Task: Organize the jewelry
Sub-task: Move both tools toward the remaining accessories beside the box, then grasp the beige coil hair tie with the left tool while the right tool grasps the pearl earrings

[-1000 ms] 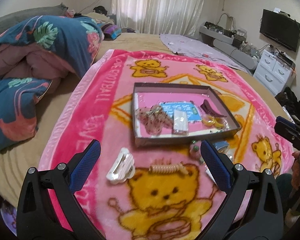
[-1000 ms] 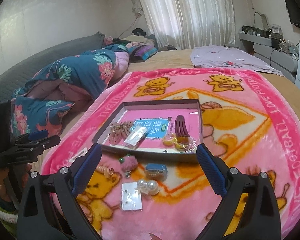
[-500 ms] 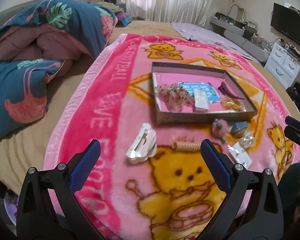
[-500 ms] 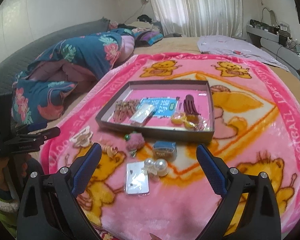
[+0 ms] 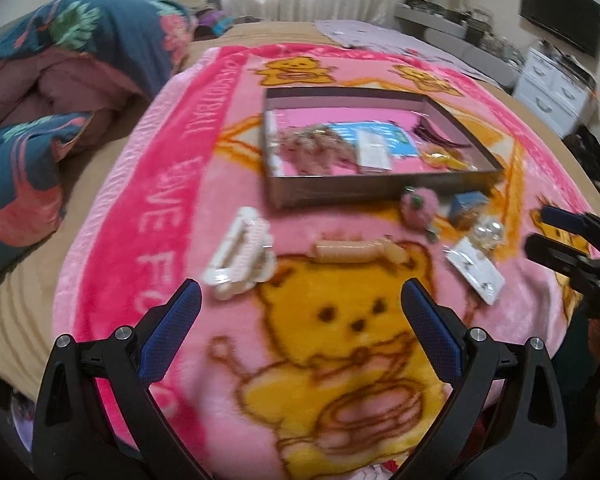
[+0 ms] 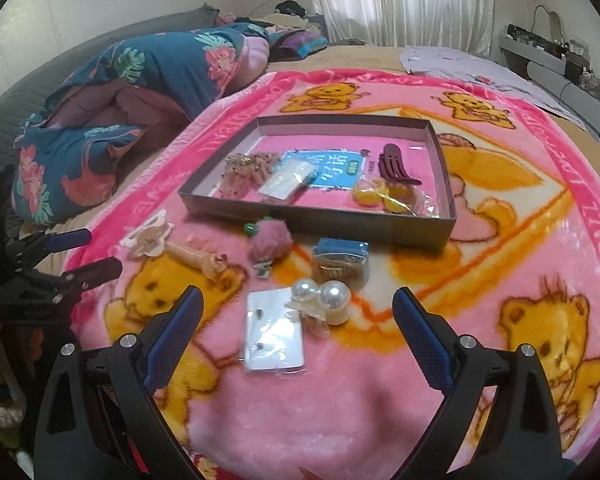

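Observation:
A shallow grey box (image 5: 380, 190) (image 6: 320, 220) lies on the pink bear blanket and holds hair clips, a blue card and yellow pieces. In front of it lie a white claw clip (image 5: 240, 252) (image 6: 148, 236), a beige clip (image 5: 356, 252) (image 6: 198, 260), a pink pompom (image 5: 418, 206) (image 6: 270, 240), a blue box (image 5: 470, 206) (image 6: 340, 258), a pearl clip (image 5: 488, 232) (image 6: 324, 300) and an earring card (image 5: 476, 272) (image 6: 274, 332). My left gripper (image 5: 300, 304) is open above the blanket near the white and beige clips. My right gripper (image 6: 296, 308) is open around the earring card and pearl clip, above them.
A folded floral duvet (image 5: 40, 92) (image 6: 120, 112) lies left of the blanket. A lilac cloth (image 6: 480, 68) lies at the far right of the bed. A TV (image 5: 560, 28) and white drawers (image 5: 556, 92) stand beyond. The blanket's near edge is close below both grippers.
Both grippers have moved down and forward toward the loose pieces in front of the box. Both stay open and empty.

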Tool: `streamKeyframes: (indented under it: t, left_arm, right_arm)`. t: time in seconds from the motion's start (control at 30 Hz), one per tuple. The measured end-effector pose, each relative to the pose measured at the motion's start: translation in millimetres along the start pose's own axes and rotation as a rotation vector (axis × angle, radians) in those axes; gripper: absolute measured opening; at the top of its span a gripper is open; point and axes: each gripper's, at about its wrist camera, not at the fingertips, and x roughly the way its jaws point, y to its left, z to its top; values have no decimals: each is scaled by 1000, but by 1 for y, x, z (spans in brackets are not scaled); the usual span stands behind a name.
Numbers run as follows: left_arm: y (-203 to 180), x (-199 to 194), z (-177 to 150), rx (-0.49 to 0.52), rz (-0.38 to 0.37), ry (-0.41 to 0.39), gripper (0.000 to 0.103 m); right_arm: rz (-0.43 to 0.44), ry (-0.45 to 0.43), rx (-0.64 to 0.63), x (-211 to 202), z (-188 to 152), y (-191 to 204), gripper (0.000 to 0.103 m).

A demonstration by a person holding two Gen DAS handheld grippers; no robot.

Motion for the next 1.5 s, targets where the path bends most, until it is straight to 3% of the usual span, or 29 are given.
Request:
streamKeyframes:
  t: [0.37, 0.5, 0.8, 1.1, 1.23, 1.5]
  left_arm:
    - [-23, 39, 3, 19, -74, 61, 92]
    - [-24, 48, 7, 7, -81, 73, 92]
    - [-30, 70, 16, 4, -56, 94, 92]
    - [-36, 89, 20, 33, -11, 112, 66]
    - [-42, 89, 21, 59, 1, 98, 64]
    - [-42, 63, 20, 40, -75, 59, 64]
  right_arm:
    - [11, 104, 51, 44, -5, -14, 66]
    - [25, 116, 77, 53, -3, -18, 49]
    - [-18, 84, 126, 41, -5, -38, 49]
    - [-25, 31, 165, 25, -3, -53, 49]
    - [-27, 14, 163, 22, -2, -54, 49]
    - [-5, -17, 169, 10, 1, -58, 49]
